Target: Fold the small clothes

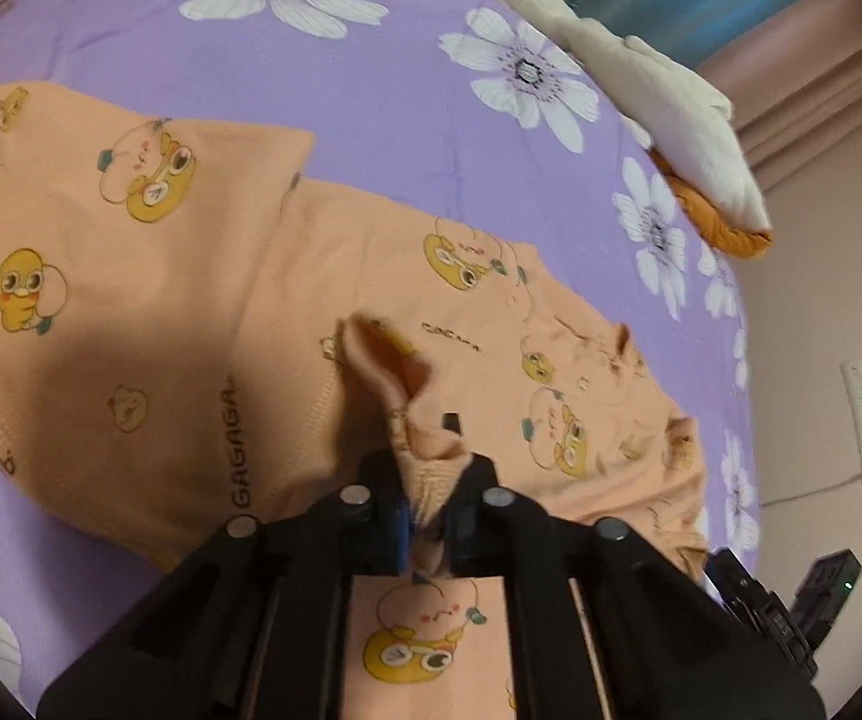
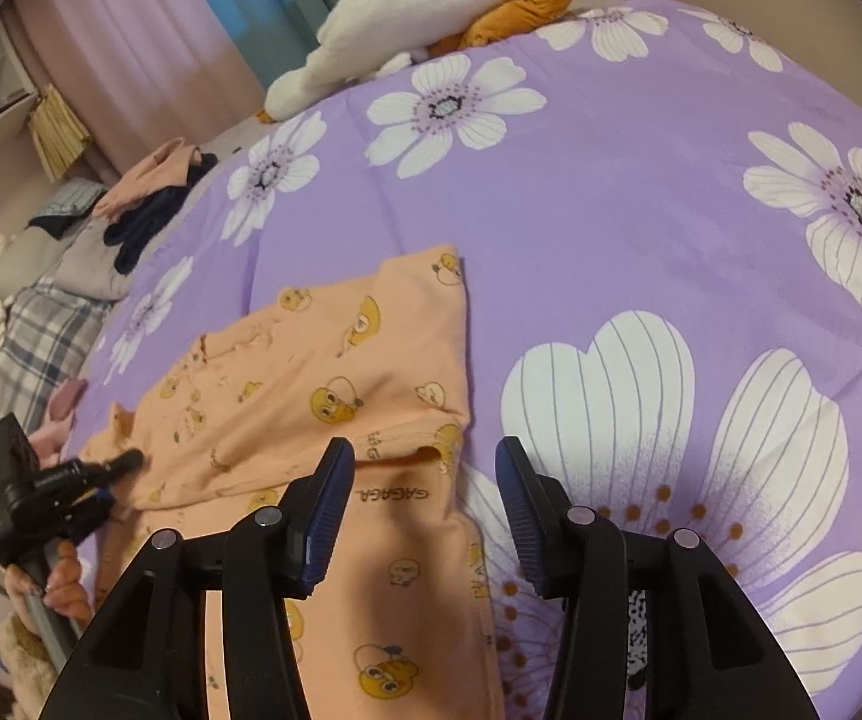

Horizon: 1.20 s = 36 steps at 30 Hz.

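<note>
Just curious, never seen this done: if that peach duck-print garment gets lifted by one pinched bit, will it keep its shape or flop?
Probably flop: the peach garment already bunches where the left gripper pinches it. It looks thin and light, lying flat on the purple bedspread. Unpinched parts would likely trail.

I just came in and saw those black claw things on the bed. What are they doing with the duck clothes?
Someone is folding a small orange garment with cartoon ducks on a purple flowered bedspread. The person holds a gripper in each hand. The left gripper is pinched shut on a bunched bit of the orange cloth, lifting it slightly. The right gripper is open, holding nothing, above the garment's edge. A white and orange plush toy lies at the bed's far side.
</note>
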Each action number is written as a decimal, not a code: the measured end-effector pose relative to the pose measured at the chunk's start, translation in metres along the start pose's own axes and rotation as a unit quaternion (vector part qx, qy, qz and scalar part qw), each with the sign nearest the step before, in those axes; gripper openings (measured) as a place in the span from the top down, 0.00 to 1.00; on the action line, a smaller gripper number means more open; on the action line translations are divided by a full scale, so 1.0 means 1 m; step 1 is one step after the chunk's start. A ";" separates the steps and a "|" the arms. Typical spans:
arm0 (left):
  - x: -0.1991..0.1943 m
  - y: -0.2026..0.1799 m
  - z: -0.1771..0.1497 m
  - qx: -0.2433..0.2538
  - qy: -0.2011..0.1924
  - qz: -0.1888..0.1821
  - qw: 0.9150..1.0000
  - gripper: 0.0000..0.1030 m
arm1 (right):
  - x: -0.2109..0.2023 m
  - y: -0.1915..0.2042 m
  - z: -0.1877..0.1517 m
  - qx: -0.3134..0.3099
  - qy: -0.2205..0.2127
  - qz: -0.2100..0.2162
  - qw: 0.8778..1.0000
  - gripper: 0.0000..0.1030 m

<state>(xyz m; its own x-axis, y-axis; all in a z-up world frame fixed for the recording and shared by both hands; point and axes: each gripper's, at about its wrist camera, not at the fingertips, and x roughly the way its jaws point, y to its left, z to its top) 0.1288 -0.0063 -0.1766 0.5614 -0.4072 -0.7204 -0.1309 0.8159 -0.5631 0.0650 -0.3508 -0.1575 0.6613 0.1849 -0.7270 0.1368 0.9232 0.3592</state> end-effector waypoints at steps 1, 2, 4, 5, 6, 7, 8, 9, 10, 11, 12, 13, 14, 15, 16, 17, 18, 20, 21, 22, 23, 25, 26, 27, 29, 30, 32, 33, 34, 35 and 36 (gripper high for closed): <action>-0.003 -0.002 0.000 0.007 -0.011 0.010 1.000 0.94 | 0.001 -0.002 0.000 0.002 0.003 -0.001 1.000 0.53; -0.007 -0.004 0.001 0.017 -0.023 0.025 0.999 0.94 | 0.003 -0.004 0.000 0.005 0.005 -0.003 1.000 0.53; -0.016 -0.008 0.004 0.030 -0.046 0.051 0.997 0.94 | 0.004 -0.005 0.000 0.008 0.007 -0.003 1.000 0.53; -0.023 -0.009 0.005 0.035 -0.058 0.054 0.996 0.94 | 0.003 -0.006 -0.001 0.008 0.007 -0.002 1.000 0.53; -0.027 -0.009 0.007 0.038 -0.066 0.056 0.996 0.94 | 0.004 -0.006 -0.001 0.009 0.008 -0.001 1.000 0.53; -0.032 -0.008 0.008 0.041 -0.072 0.060 0.995 0.94 | 0.004 -0.007 -0.001 0.009 0.009 0.000 1.000 0.53; -0.034 -0.007 0.009 0.045 -0.075 0.063 0.994 0.94 | 0.005 -0.006 -0.001 0.008 0.010 0.002 1.000 0.53; -0.034 -0.005 0.010 0.047 -0.073 0.066 0.994 0.94 | 0.005 -0.005 -0.001 0.007 0.010 0.004 1.000 0.53; -0.032 -0.001 0.010 0.045 -0.069 0.074 0.994 0.94 | 0.005 -0.005 -0.001 0.007 0.010 0.006 1.000 0.53; -0.029 0.003 0.011 0.041 -0.065 0.080 0.994 0.94 | 0.006 -0.004 -0.001 0.006 0.011 0.007 1.000 0.53; -0.025 0.004 0.011 0.039 -0.057 0.083 0.994 0.94 | 0.006 -0.003 -0.001 0.005 0.012 0.008 1.000 0.53; -0.020 0.008 0.009 0.036 -0.046 0.082 0.995 0.94 | 0.007 -0.003 -0.002 0.004 0.012 0.010 1.000 0.53; -0.017 0.010 0.008 0.033 -0.041 0.083 0.995 0.93 | 0.007 -0.002 -0.002 0.004 0.011 0.012 1.000 0.53; -0.013 0.011 0.005 0.033 -0.036 0.088 0.995 0.93 | 0.008 -0.002 -0.002 0.005 0.011 0.016 1.000 0.53; -0.011 0.012 0.004 0.036 -0.033 0.092 0.995 0.92 | 0.010 -0.002 -0.002 0.007 0.013 0.018 1.000 0.53; -0.009 0.012 0.002 0.041 -0.032 0.097 0.994 0.92 | 0.011 -0.002 -0.002 0.009 0.014 0.021 1.000 0.53; -0.008 0.011 0.001 0.048 -0.034 0.100 0.993 0.91 | 0.013 -0.002 -0.002 0.011 0.015 0.025 1.000 0.53; -0.009 0.008 -0.001 0.056 -0.036 0.105 0.992 0.91 | 0.016 -0.001 -0.002 0.010 0.017 0.031 0.999 0.59; -0.009 0.008 -0.001 0.055 -0.036 0.106 0.992 0.91 | 0.018 0.001 -0.002 0.005 0.018 0.033 0.999 0.71; -0.008 0.008 0.000 0.055 -0.035 0.105 0.992 0.91 | 0.019 0.003 -0.002 -0.001 0.018 0.031 0.999 0.84; -0.009 0.008 0.000 0.053 -0.034 0.104 0.993 0.91 | 0.020 0.004 -0.003 -0.002 0.018 0.028 0.999 0.87; -0.010 0.009 0.000 0.051 -0.032 0.101 0.993 0.90 | 0.015 0.004 -0.003 -0.002 0.012 0.024 1.000 0.90; -0.011 0.009 0.001 0.049 -0.030 0.099 0.993 0.90 | 0.009 0.003 -0.003 0.000 0.004 0.027 1.000 0.91; -0.012 0.010 0.001 0.048 -0.029 0.095 0.994 0.89 | 0.002 0.002 -0.002 0.001 -0.006 0.028 1.000 0.91; -0.013 0.010 0.000 0.049 -0.025 0.093 0.994 0.88 | -0.006 0.000 -0.003 0.001 -0.016 0.021 1.000 0.92; -0.013 0.009 -0.001 0.052 -0.026 0.094 0.994 0.88 | -0.007 -0.002 -0.005 0.003 -0.014 0.025 1.000 0.92; -0.012 0.008 -0.001 0.054 -0.026 0.096 0.994 0.87 | 0.001 -0.005 -0.009 0.006 -0.002 0.019 1.000 0.92; -0.011 0.007 -0.002 0.056 -0.027 0.099 0.993 0.87 | 0.011 -0.007 -0.012 0.008 0.015 0.010 1.000 0.92; -0.011 0.006 -0.002 0.057 -0.028 0.102 0.993 0.87 | 0.017 -0.008 -0.013 0.009 0.024 0.004 1.000 0.92; -0.011 0.005 -0.003 0.060 -0.029 0.104 0.992 0.87 | 0.019 -0.007 -0.013 0.008 0.024 0.000 1.000 0.92; -0.011 0.004 -0.003 0.063 -0.028 0.106 0.992 0.88 | 0.019 -0.006 -0.012 0.005 0.023 -0.003 1.000 0.92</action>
<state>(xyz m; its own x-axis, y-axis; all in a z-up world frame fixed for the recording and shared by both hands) 0.1197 0.0004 -0.1725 0.5778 -0.2000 -0.7913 -0.1496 0.9271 -0.3436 0.0678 -0.3483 -0.1806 0.6256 0.1956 -0.7552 0.1475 0.9209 0.3607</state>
